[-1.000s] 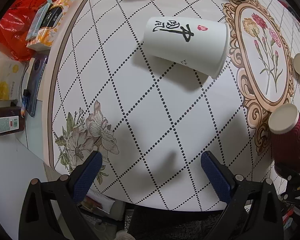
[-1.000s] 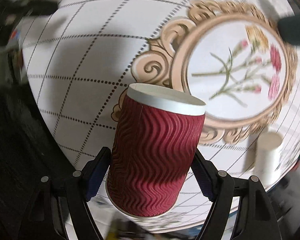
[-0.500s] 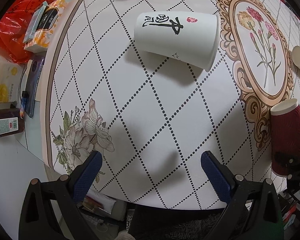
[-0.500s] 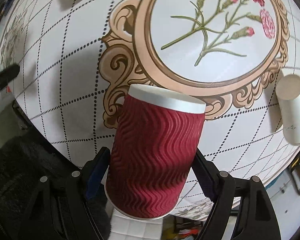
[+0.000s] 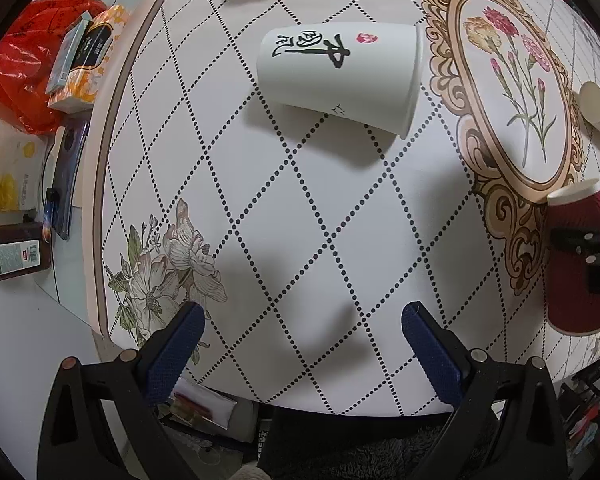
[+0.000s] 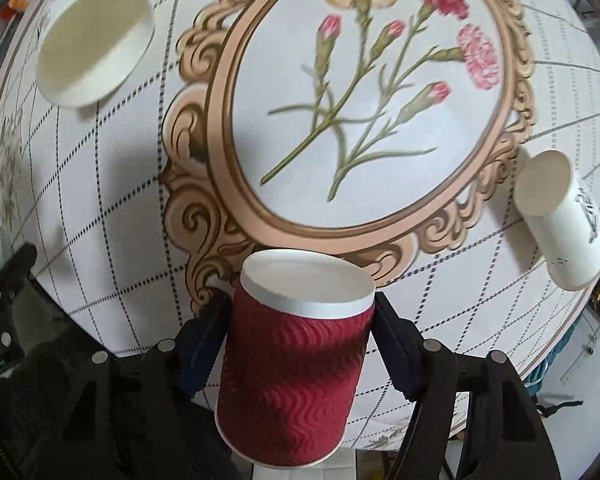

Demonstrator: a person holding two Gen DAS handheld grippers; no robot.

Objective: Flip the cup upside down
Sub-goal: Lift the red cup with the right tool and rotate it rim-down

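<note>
- Left wrist view: the left gripper [image 5: 298,338] is hovering over the table [image 5: 260,208] with its jaws spread wide, holding nothing. A white cup [image 5: 340,76] is lying on its side ahead.
- Right wrist view: the right gripper [image 6: 300,344] is squeezing the red ripple cup [image 6: 292,384] between its 2 pads, base up, at the table's near edge.

Right gripper [image 6: 300,344] clamped, left gripper [image 5: 300,344] agape

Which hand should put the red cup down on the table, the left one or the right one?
The right one. The right gripper already has its jaws shut on the red cup, bottom end up, over the table. The left gripper is open and holds nothing.
</note>
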